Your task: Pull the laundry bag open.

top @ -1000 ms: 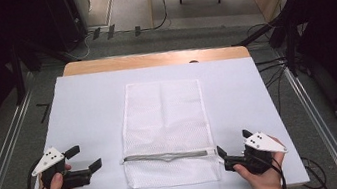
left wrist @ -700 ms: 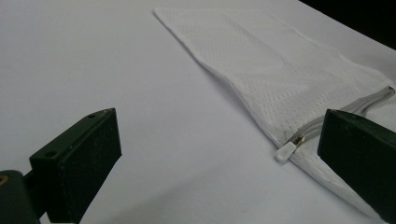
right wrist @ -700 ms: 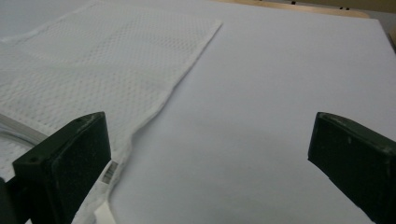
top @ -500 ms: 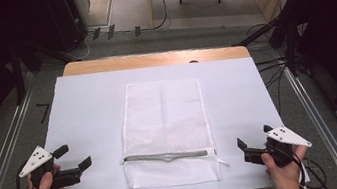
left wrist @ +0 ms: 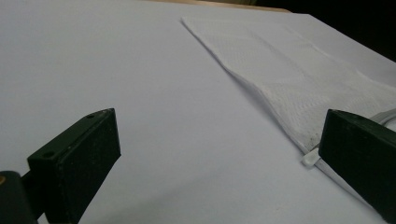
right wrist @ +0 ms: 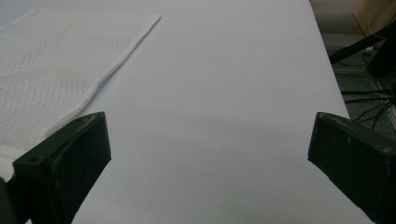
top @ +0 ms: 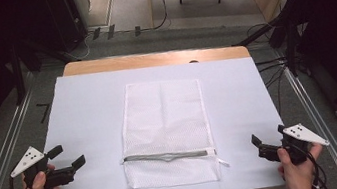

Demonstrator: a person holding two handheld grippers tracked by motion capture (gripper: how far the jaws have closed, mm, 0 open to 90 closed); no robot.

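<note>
A white mesh laundry bag [top: 166, 120] lies flat in the middle of the table, its grey zipper [top: 168, 156] running across near the front end. My left gripper [top: 68, 156] is held at the front left corner, well left of the bag, jaws open and empty. In the left gripper view the bag [left wrist: 289, 70] stretches off at the right, past my left gripper [left wrist: 217, 154]. My right gripper [top: 268, 135] hovers at the front right corner, open and empty. The right gripper view has the bag [right wrist: 51, 70] at its left and my right gripper [right wrist: 210, 154] over bare sheet.
A white sheet [top: 88, 111] covers the table, with a wooden strip [top: 151, 59] showing along the far edge. Metal rails [top: 8, 149] run down both sides. Cables [top: 274, 73] lie on the floor at the back right.
Both grippers have drawn outward from the bag's front corners, the left one to the left and the right one to the right. The bag lies as before.
</note>
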